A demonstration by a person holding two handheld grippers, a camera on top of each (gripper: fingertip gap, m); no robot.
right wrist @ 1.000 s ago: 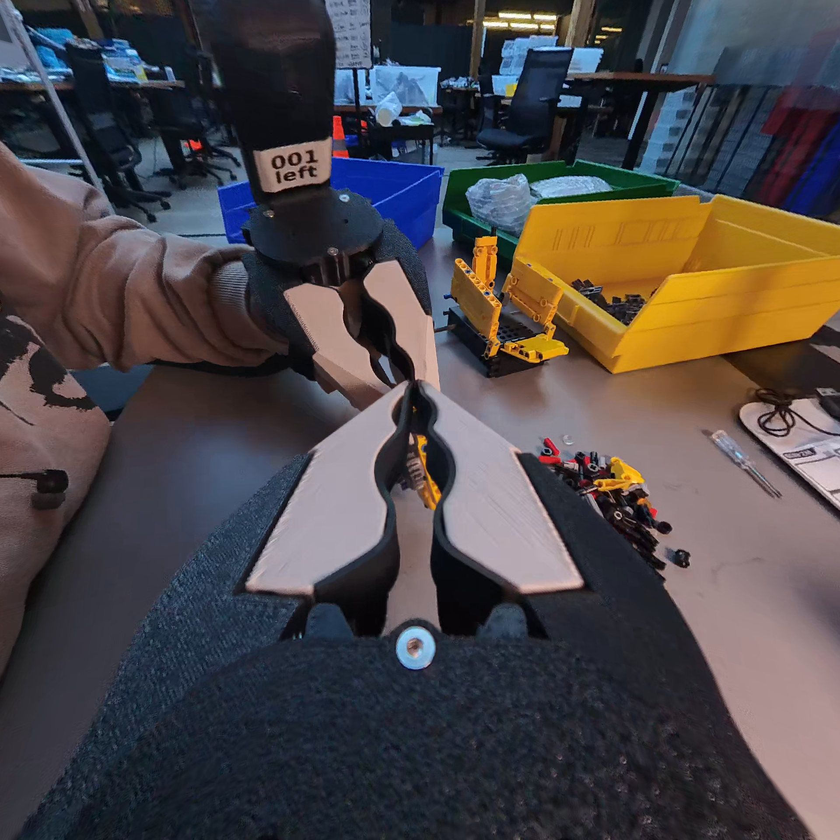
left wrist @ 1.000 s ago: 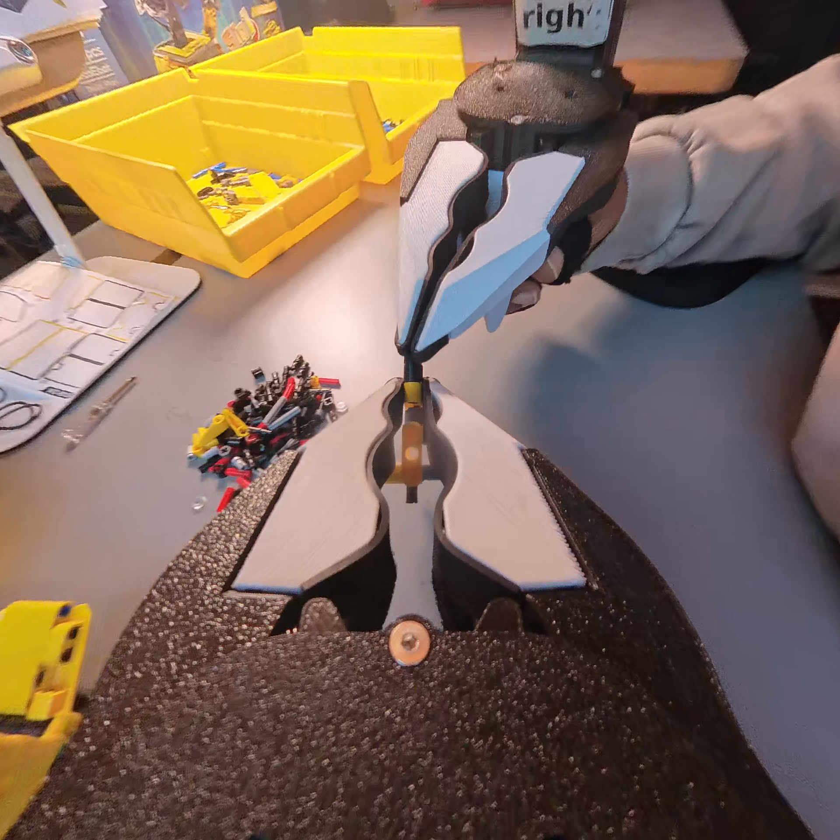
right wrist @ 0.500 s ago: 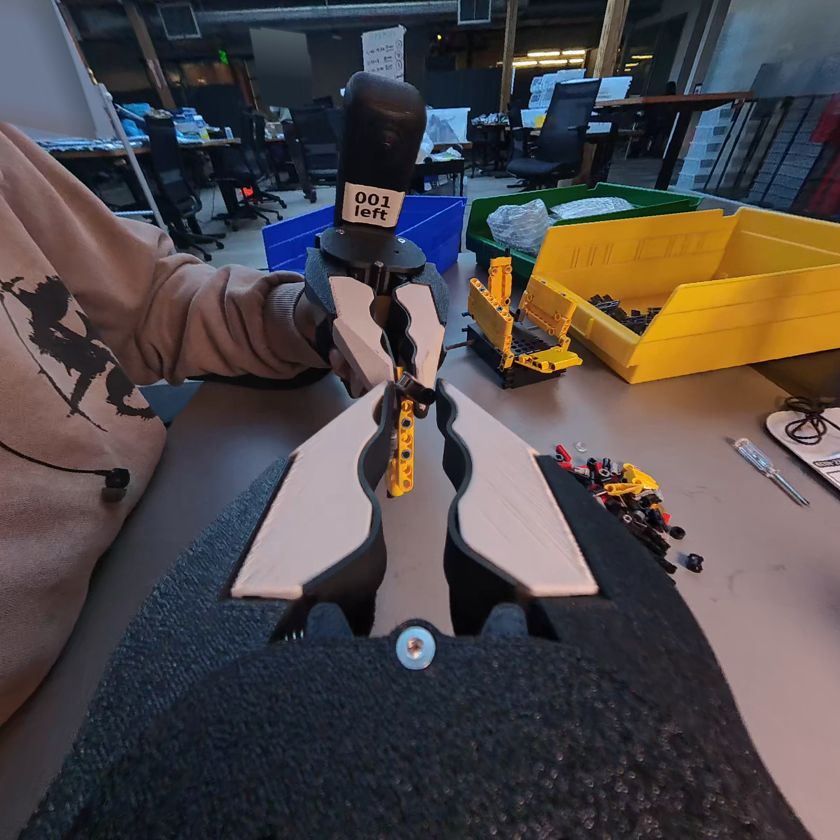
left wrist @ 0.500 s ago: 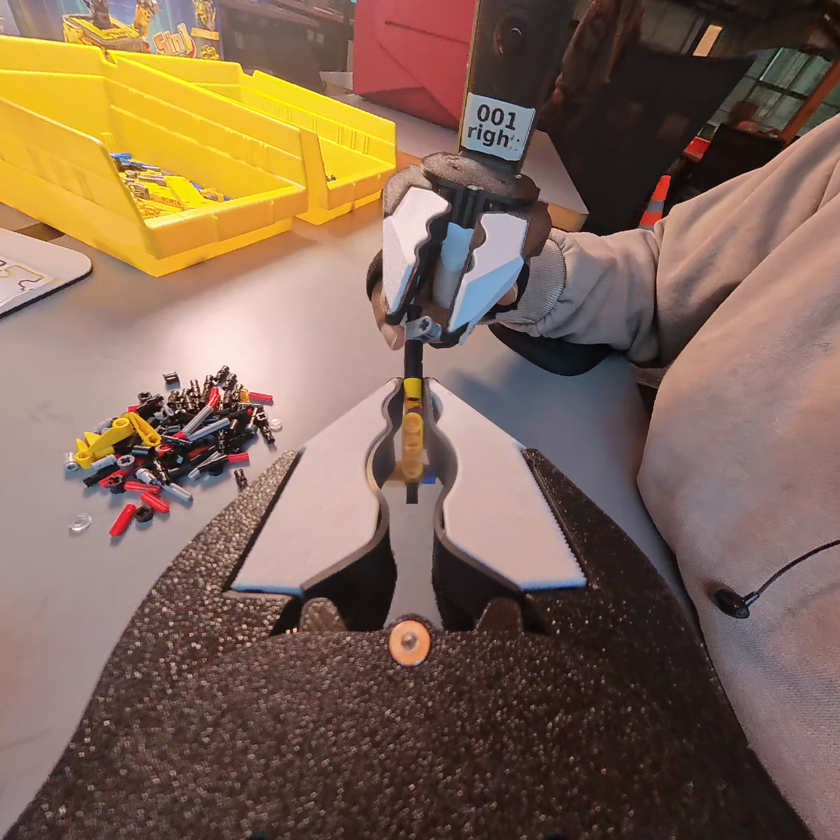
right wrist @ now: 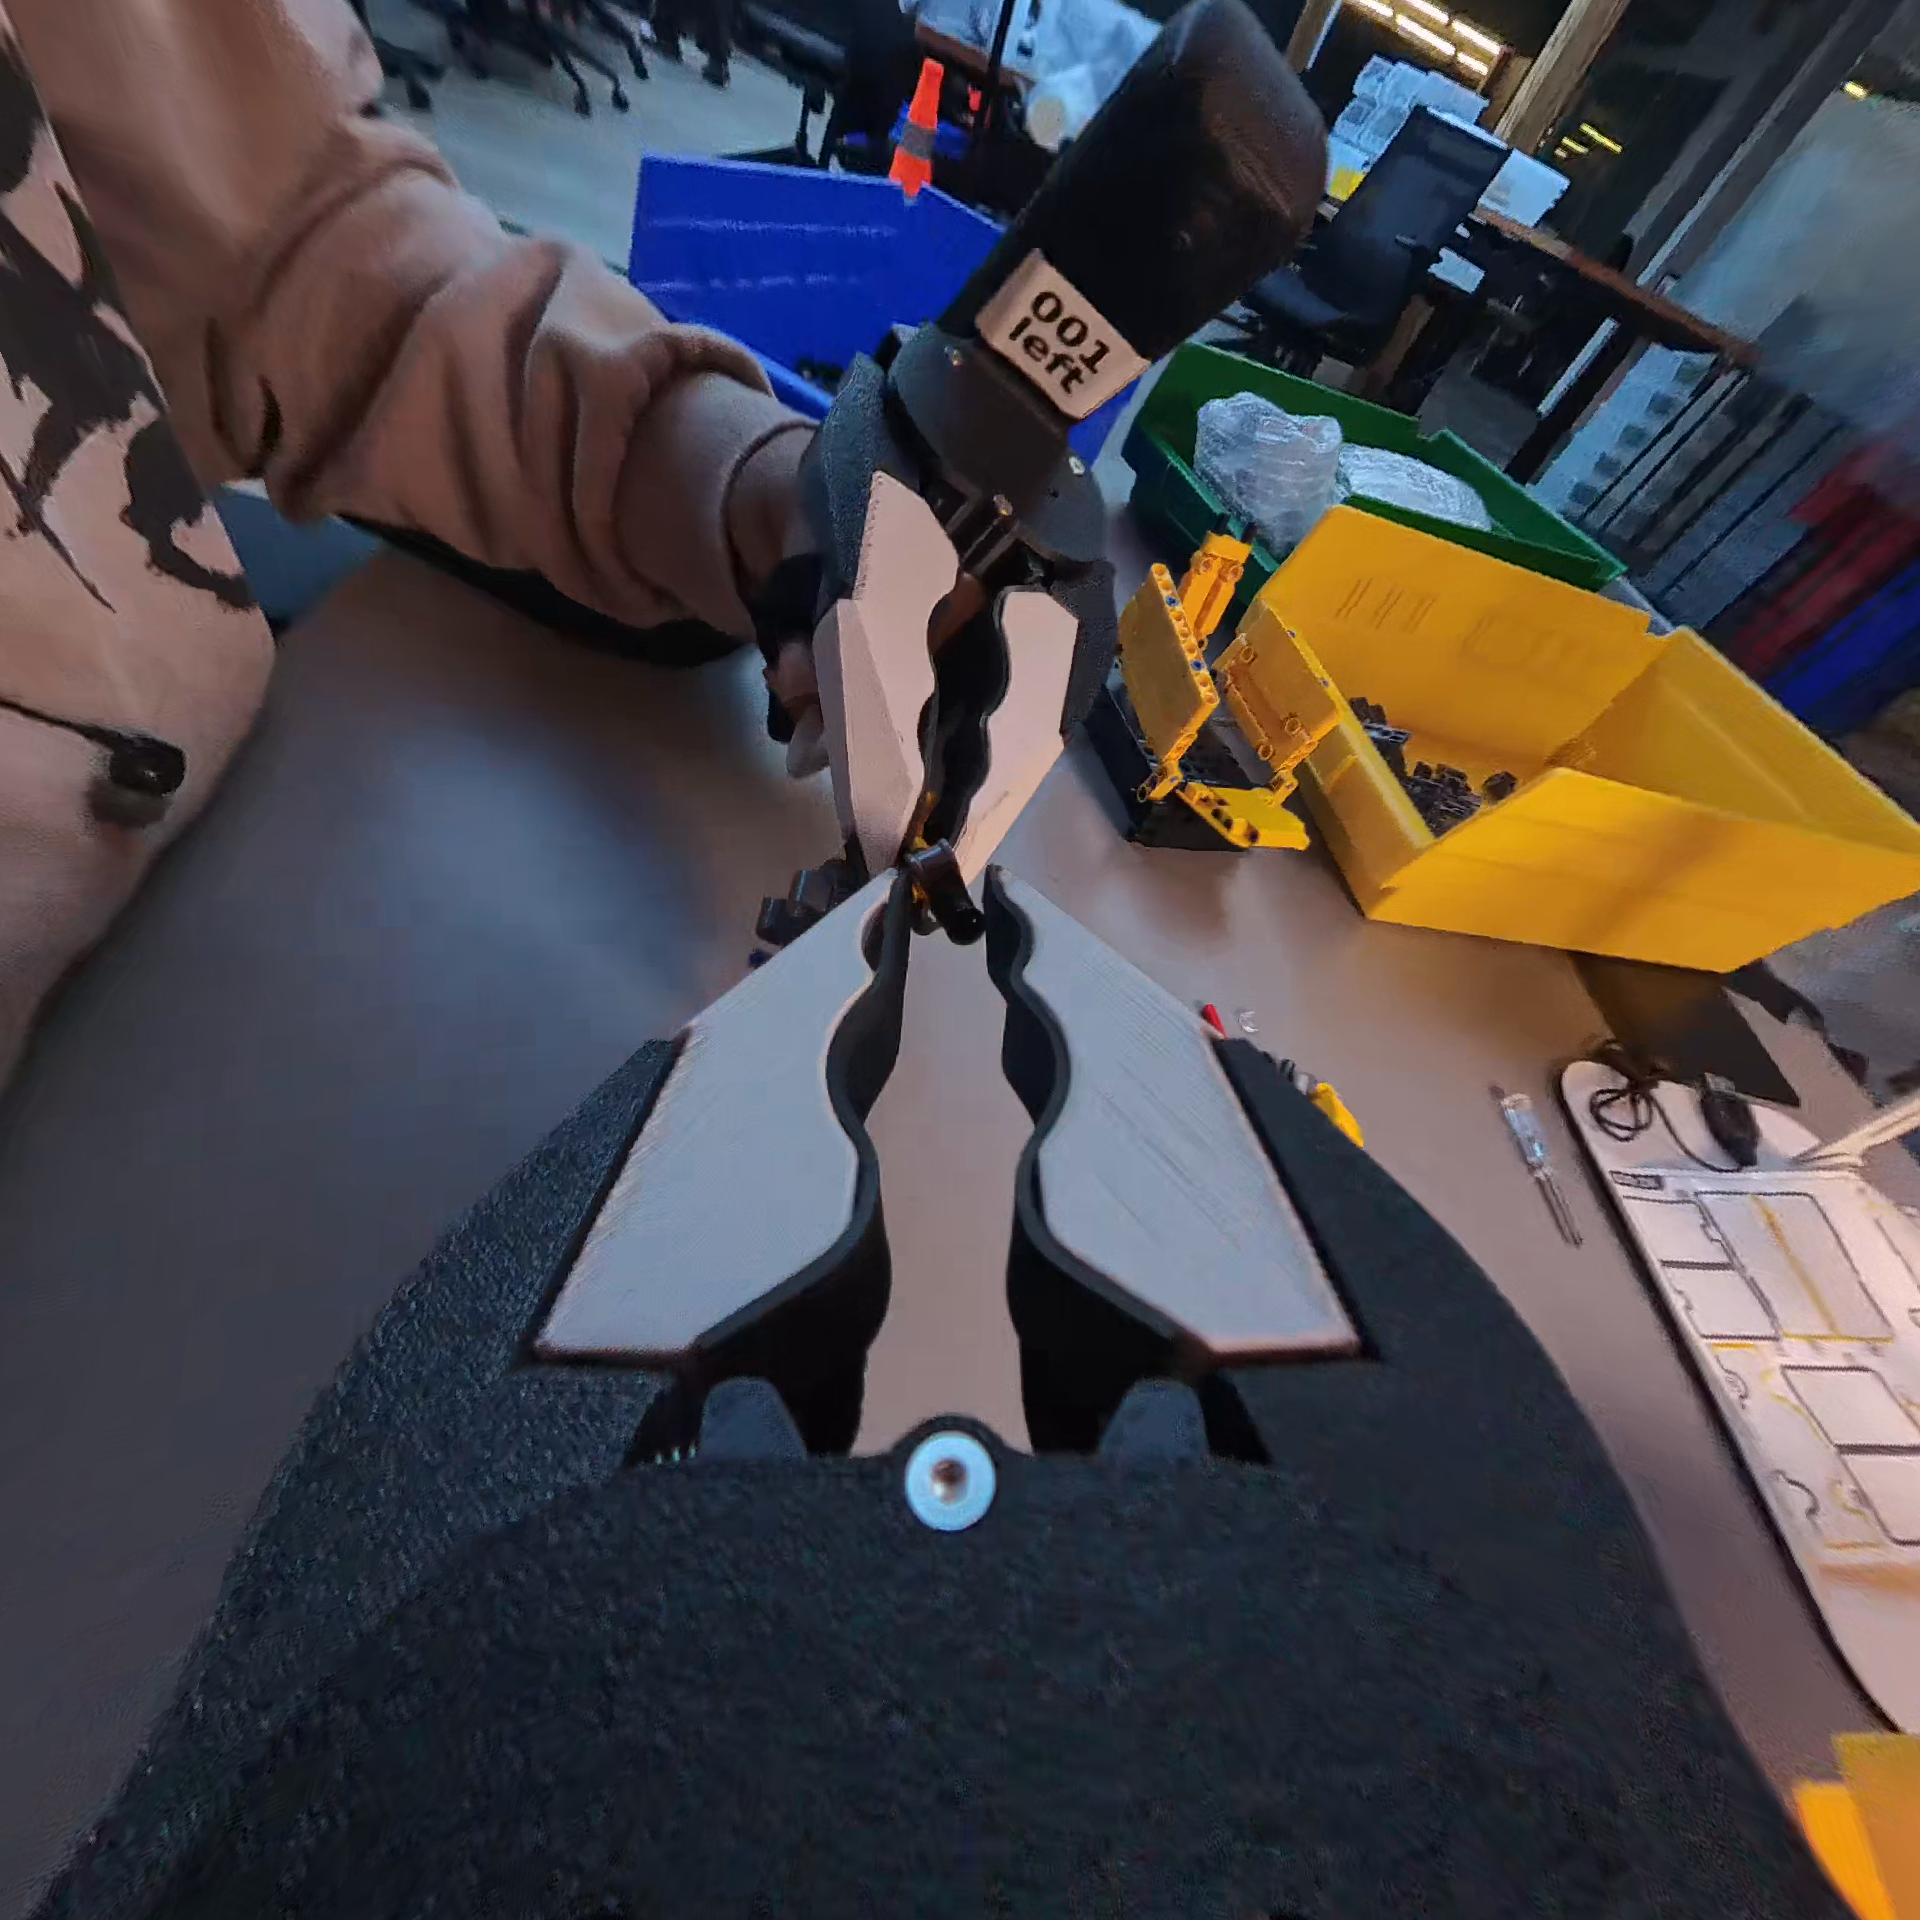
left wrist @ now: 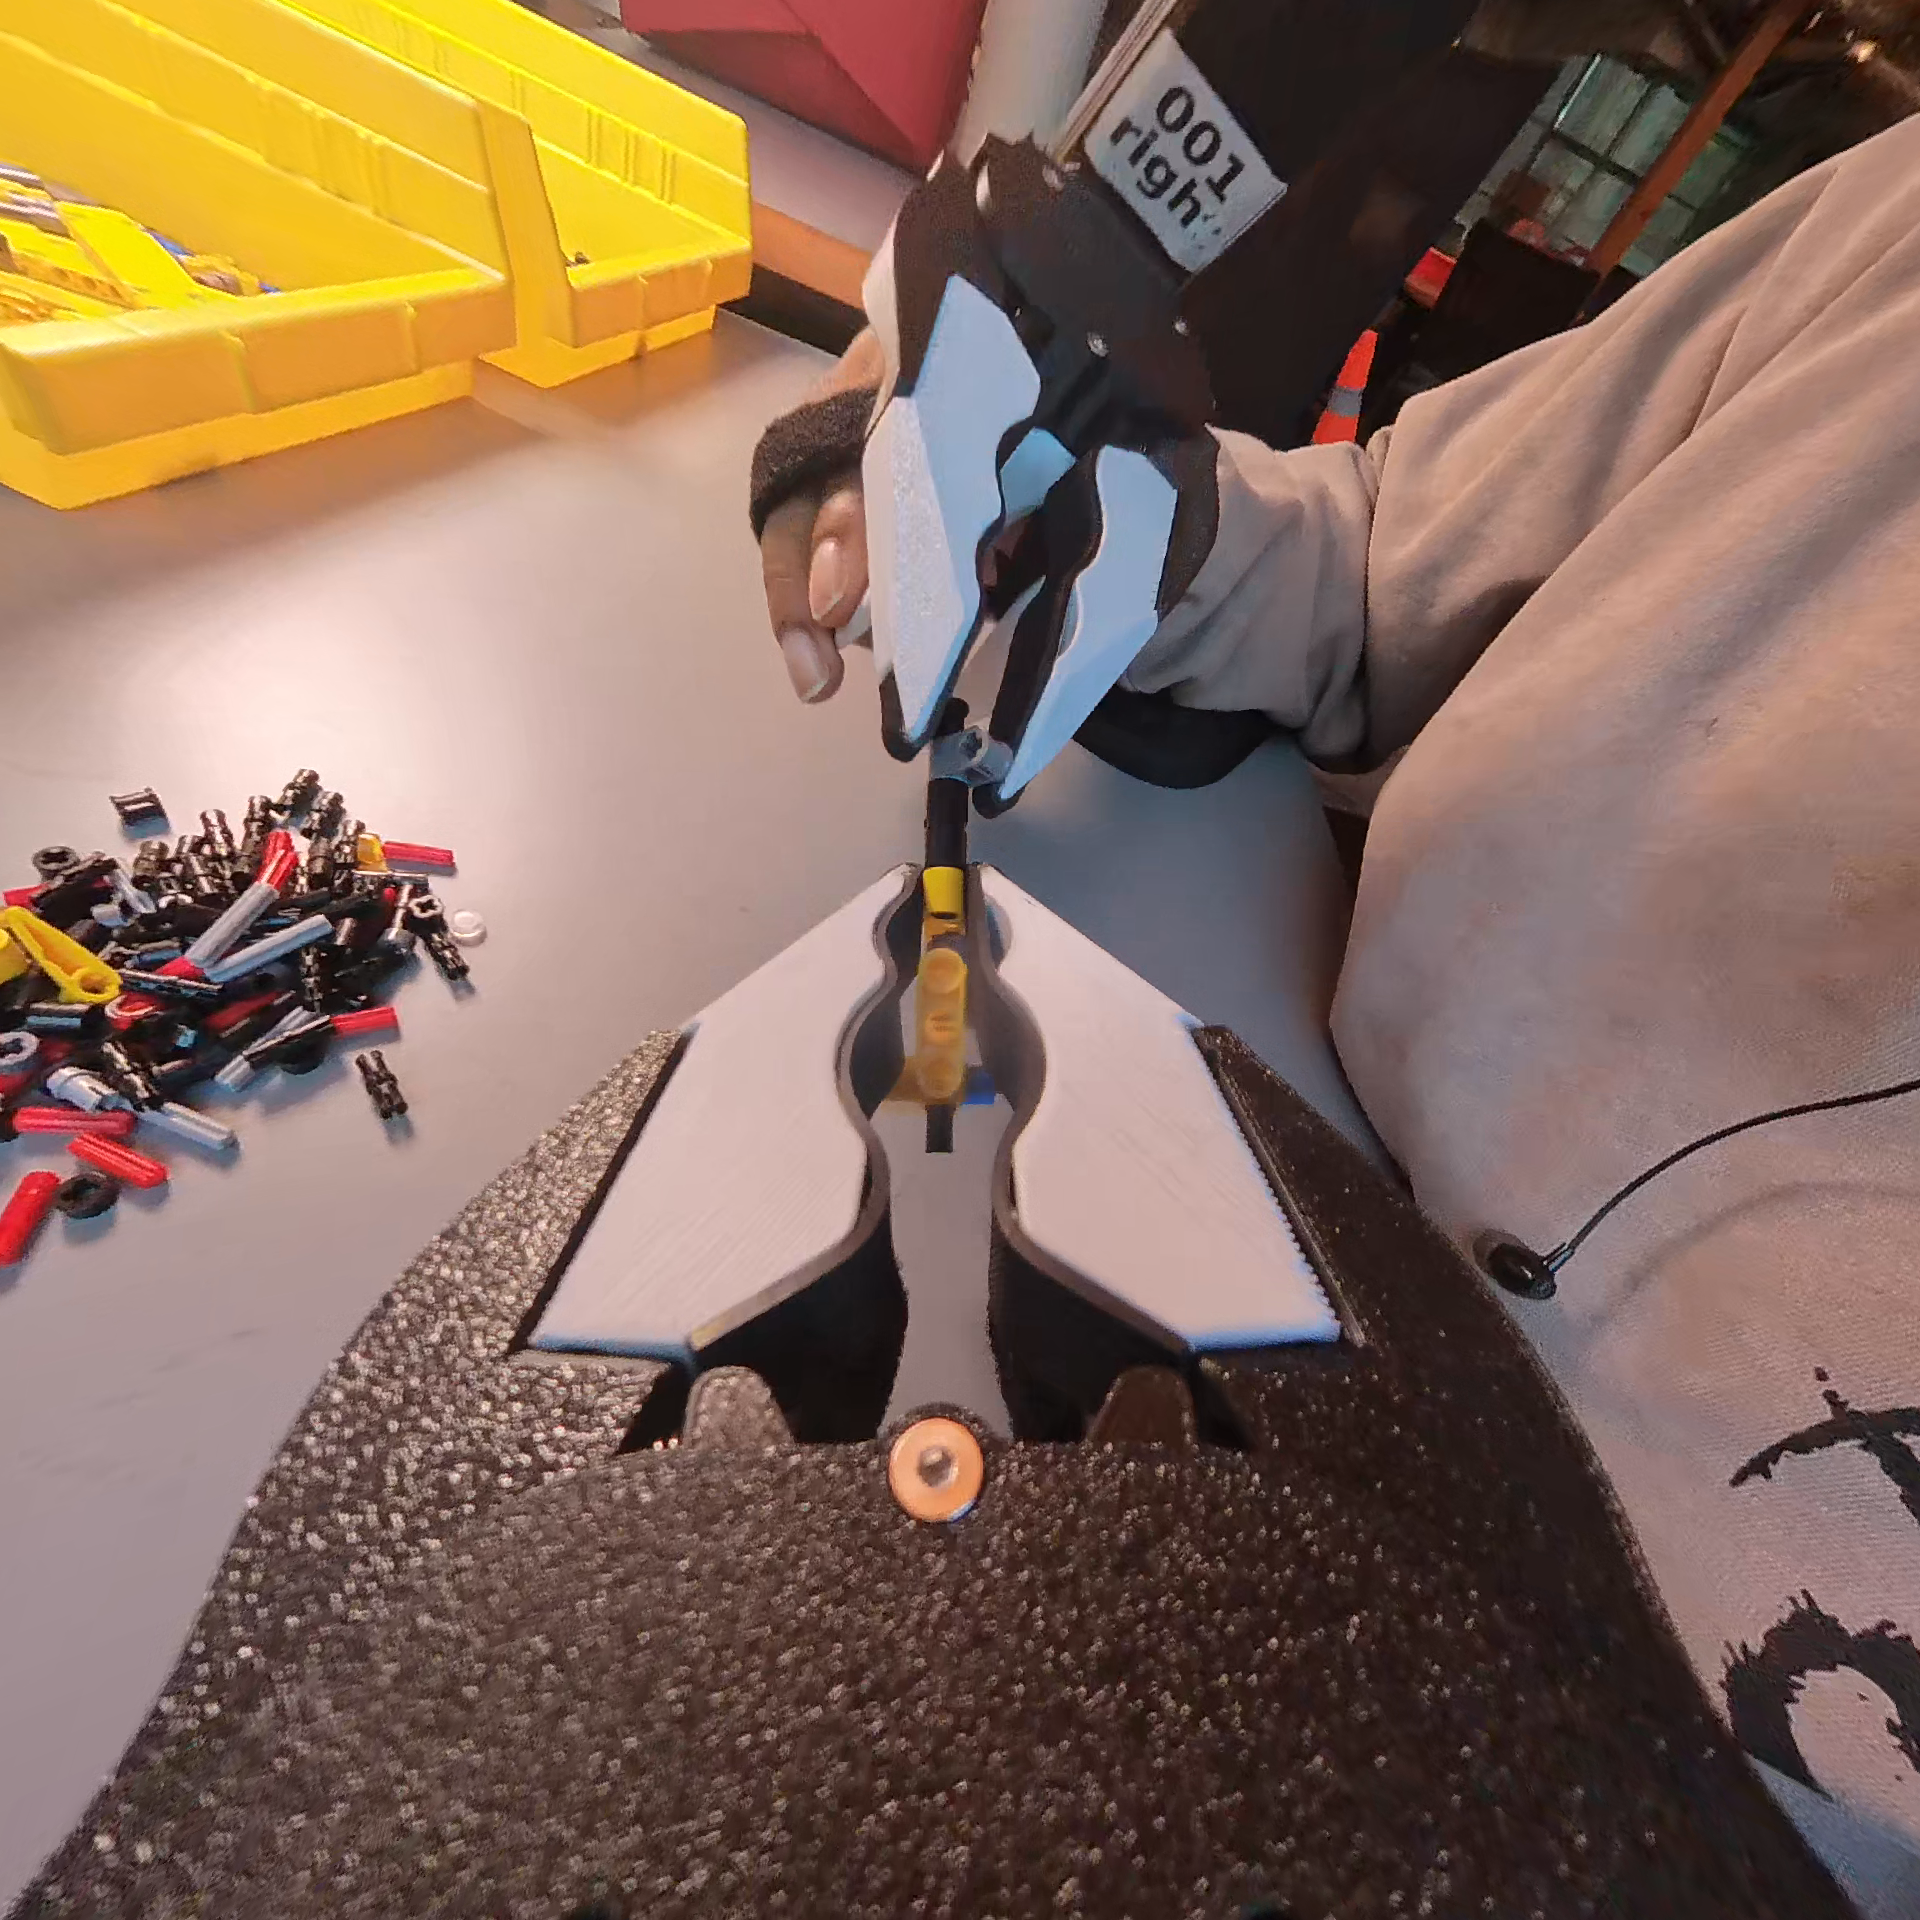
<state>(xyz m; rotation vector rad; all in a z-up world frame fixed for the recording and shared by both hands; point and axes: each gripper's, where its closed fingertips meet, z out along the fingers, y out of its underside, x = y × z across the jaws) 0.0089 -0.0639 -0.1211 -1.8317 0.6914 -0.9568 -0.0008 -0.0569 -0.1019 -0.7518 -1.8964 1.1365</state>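
My left gripper (left wrist: 940, 883) is shut on a short yellow beam (left wrist: 940, 997) with a black axle (left wrist: 945, 826) through it, held above the grey table. The axle sticks out past the fingertips. My right gripper (left wrist: 956, 774) comes down from above, tilted, and its tips pinch a small grey connector (left wrist: 968, 746) on the axle's far end. In the right wrist view my right gripper (right wrist: 940, 894) has its tips close around that small dark connector (right wrist: 940, 878), tip to tip with the left gripper (right wrist: 920, 831). The beam is mostly hidden there.
A pile of small black, red and yellow parts (left wrist: 208, 966) lies left of the grippers. Yellow bins (left wrist: 312, 239) stand behind it. Another yellow bin (right wrist: 1558, 748), a yellow-black partial model (right wrist: 1195, 727), green bin (right wrist: 1351, 447), blue bin (right wrist: 790, 249), printed sheet (right wrist: 1787, 1351) and a small tool (right wrist: 1538, 1164) are nearby. The grippers are tip to tip, or close to it.
The right gripper has drawn back from around the yellow beam, and its tips now pinch the connector at the axle's end. Both grippers have tilted. The left keeps its hold.
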